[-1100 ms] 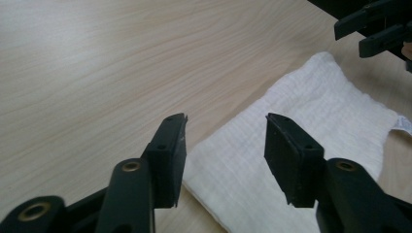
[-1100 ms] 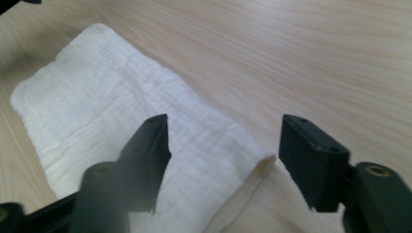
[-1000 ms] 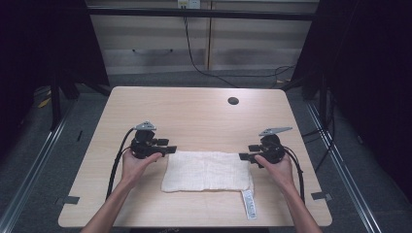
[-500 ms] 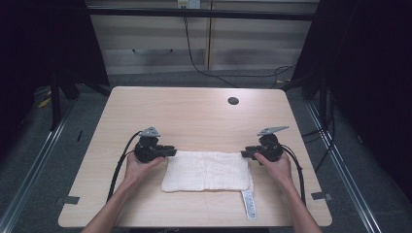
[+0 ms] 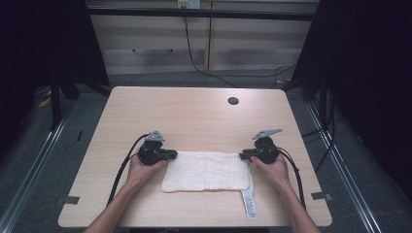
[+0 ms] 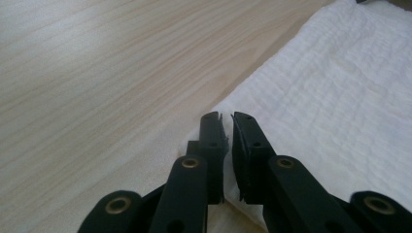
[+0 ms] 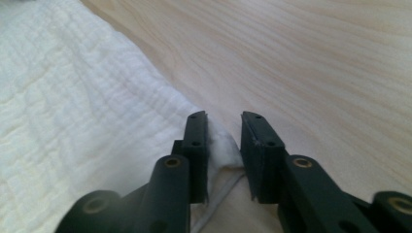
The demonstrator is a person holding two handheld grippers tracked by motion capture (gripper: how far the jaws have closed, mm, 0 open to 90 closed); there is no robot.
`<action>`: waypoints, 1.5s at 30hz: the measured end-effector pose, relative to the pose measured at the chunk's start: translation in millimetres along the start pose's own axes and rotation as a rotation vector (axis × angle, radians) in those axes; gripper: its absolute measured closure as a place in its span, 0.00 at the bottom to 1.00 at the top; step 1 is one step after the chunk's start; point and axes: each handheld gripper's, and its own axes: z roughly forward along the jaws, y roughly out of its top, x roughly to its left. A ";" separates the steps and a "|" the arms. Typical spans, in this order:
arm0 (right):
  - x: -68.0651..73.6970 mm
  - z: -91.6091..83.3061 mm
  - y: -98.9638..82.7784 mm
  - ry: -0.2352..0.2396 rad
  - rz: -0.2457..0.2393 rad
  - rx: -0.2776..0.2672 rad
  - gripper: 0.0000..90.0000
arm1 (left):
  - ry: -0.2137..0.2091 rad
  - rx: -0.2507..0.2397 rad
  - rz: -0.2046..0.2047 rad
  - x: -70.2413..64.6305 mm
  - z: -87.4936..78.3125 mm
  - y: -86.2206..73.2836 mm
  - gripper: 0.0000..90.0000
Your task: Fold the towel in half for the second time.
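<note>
A white crinkled cloth (image 5: 206,171) lies flat on the near part of the wooden table (image 5: 194,116). My left gripper (image 5: 174,155) is at the cloth's far left corner. Its jaws have just been closing, and in the left gripper view they (image 6: 227,119) stand almost together with the cloth (image 6: 340,97) edge pinched between them. My right gripper (image 5: 243,156) is at the far right corner. Its jaws (image 7: 223,116) have also just been closing. The corner of the cloth (image 7: 73,97) is bunched between them, against one jaw, with a gap to the other.
A white label strip (image 5: 248,204) sticks out from the cloth's near right corner toward the table's front edge. A small dark round hole (image 5: 233,101) sits far back on the table. Dark floor and rails surround the table.
Both grippers have narrowed their jaws around the cloth's far corners. The left one has sunk slightly onto the table; the right hand has barely moved.
</note>
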 end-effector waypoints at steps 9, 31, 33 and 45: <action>9.4 -2.5 -1.1 0.036 -0.003 0.004 0.96 | 0.015 0.015 0.005 -0.6 -13.3 -10.0 0.99; 11.8 1.6 -1.1 0.053 -0.002 0.006 0.94 | 0.023 -0.034 -0.061 17.1 -14.3 -2.1 0.77; 11.6 1.4 -1.1 0.054 -0.003 0.007 0.95 | 0.013 -0.030 -0.055 17.0 -14.6 -2.3 0.76; 8.9 2.3 -2.2 0.075 0.018 0.002 0.96 | 0.008 0.008 0.024 3.3 -5.6 -4.7 0.87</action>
